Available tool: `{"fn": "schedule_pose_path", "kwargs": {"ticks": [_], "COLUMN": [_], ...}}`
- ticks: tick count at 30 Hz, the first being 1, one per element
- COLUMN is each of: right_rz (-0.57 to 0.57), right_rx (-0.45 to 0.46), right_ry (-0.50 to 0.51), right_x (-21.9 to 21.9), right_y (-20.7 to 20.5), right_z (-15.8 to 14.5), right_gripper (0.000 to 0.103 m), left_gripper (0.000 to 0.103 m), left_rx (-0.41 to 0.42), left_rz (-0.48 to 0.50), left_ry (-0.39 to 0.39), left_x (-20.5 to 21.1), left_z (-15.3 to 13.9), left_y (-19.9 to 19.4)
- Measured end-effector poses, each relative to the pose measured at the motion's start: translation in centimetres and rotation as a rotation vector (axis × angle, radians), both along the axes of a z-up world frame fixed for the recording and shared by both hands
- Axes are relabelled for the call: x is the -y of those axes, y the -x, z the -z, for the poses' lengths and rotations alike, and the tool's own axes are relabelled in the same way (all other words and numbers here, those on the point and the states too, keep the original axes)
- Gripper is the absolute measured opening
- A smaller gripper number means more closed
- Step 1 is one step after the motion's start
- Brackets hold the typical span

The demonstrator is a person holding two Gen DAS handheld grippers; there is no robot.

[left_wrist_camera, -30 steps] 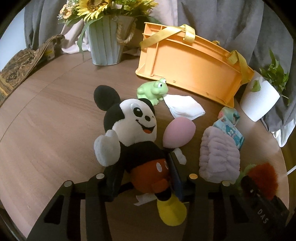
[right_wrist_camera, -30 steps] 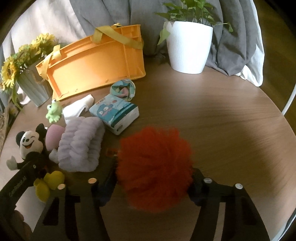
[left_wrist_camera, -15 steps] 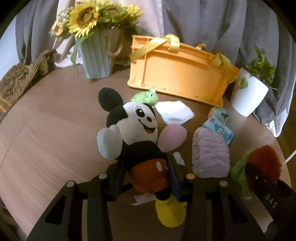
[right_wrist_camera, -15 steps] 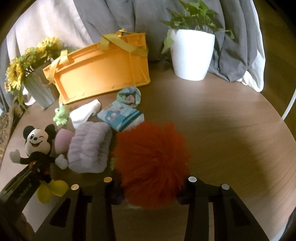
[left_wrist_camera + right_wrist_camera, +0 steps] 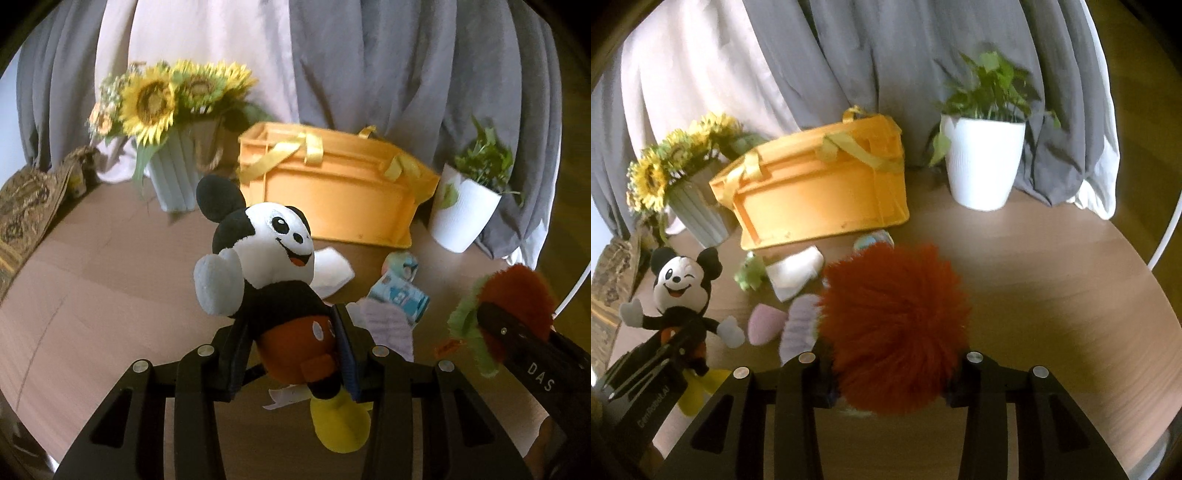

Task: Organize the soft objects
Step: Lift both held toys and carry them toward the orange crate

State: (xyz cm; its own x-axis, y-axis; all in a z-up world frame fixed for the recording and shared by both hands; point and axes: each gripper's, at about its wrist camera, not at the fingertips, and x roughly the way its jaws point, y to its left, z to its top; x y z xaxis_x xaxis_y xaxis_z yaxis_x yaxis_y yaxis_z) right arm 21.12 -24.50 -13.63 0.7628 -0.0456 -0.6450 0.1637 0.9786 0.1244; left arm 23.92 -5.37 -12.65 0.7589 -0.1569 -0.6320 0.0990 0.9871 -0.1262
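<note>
Clamped at the waist by the left gripper (image 5: 293, 354), a mouse plush (image 5: 273, 280) with black ears, a white face, red shorts and yellow shoes is held upright above the table (image 5: 92, 295), the jaws partly closed and pressed against both sides of its body. An orange furry ball (image 5: 892, 328) with a bit of green fringe is pinched between the fingers of the right gripper (image 5: 888, 380); those jaws have just been closing and are now pressed into the fur, and the ball is lifted off the wood. On the table below, a lilac fluffy band (image 5: 798, 328), a pink sponge (image 5: 764, 325), a white folded cloth (image 5: 794, 273), a green frog toy (image 5: 750, 275) and a blue printed packet (image 5: 400, 299) are seen lying near one another. Behind them an orange basket (image 5: 820, 195) with yellow handles is set, tipped so that its base faces the cameras. A grey vase of sunflowers (image 5: 173, 173) stands to its left and a white potted plant (image 5: 984, 162) to its right, with grey curtains (image 5: 886, 55) hung behind. Much of the table in the right wrist view is hidden by the furry ball
</note>
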Motion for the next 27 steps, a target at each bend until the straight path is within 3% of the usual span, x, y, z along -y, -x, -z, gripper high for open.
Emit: {"fn": "schedule_pose_path", "kwargs": {"ticks": [27], "right_rz": [-0.037], "right_rx": [0.237], "right_ry": [0.021], "right_x": [-2.3], "right_y": [-3.2], "right_z": [-9.3], "right_gripper": [0.04], "left_gripper": [0.041], "left_rx": [0.199], "left_rz": [0.107], "left_ry": [0.006], "left_x": [-0.6], "left_z": [-9.2], "left_y": [-3.8]}}
